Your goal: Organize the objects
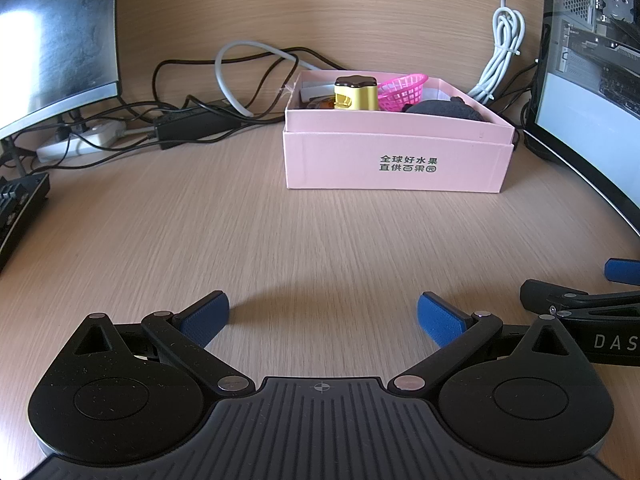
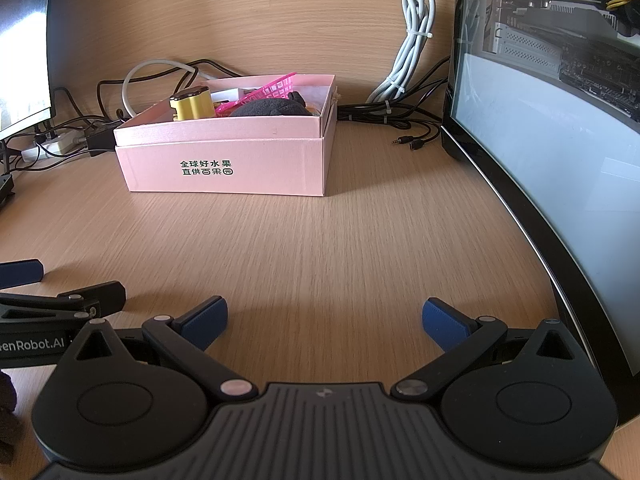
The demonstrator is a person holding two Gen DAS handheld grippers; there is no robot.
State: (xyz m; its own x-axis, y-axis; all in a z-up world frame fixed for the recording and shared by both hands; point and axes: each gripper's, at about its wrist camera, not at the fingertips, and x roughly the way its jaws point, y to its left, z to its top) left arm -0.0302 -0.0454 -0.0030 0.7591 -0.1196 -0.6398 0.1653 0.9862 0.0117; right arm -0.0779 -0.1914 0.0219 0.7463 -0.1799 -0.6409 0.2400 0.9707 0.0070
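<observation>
A pink cardboard box [image 1: 396, 160] [image 2: 228, 168] stands at the far side of the wooden desk. Inside it are a yellow container with a dark lid [image 1: 356, 94] [image 2: 193, 104], a pink plastic basket [image 1: 402, 89] [image 2: 272, 87] and a dark grey rounded object [image 1: 446, 111] [image 2: 266, 109]. My left gripper [image 1: 323, 320] hovers open over bare desk, well short of the box, nothing between its blue pads. My right gripper [image 2: 325, 322] is likewise open and empty, beside the left one. Each gripper's edge shows in the other's view.
Monitors [image 1: 56, 40] [image 2: 552, 152] flank the desk left and right. Tangled black and grey cables [image 1: 224, 92], a power strip [image 1: 80, 142] and a bundled white cable [image 2: 412, 44] lie behind the box. A keyboard edge [image 1: 20, 208] sits far left. Loose plugs [image 2: 412, 142] lie by the right monitor.
</observation>
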